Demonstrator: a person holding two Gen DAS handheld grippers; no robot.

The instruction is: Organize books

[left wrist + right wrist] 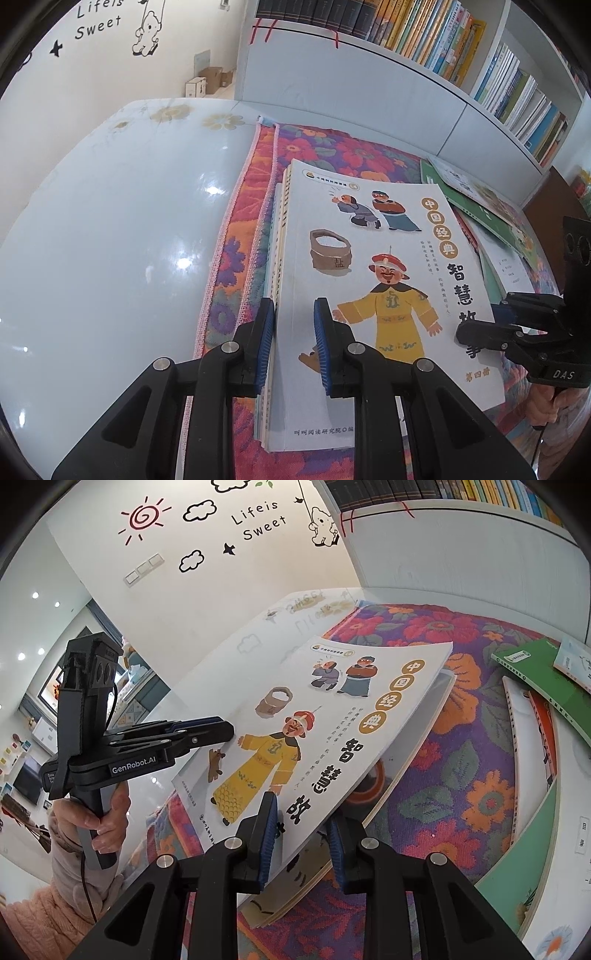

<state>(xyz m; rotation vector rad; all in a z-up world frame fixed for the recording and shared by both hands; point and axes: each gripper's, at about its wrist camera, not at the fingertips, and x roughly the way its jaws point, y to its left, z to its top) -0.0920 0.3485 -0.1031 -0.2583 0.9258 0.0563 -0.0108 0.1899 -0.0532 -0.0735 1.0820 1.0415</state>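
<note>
Floral woven rug point(229, 258) on glossy white table point(110, 240), bookshelf point(443, 48) behind.
Left gripper point(293, 343) level, low; blue ribbed pads straddle spine edge of white picture book point(369, 295) atop small stack, w/ gap, not clamped. Right gripper point(303, 845) angled, jaws abt half open around same book's lifted edge. Approx 4 more books point(535, 738) scattered to the right.
</note>
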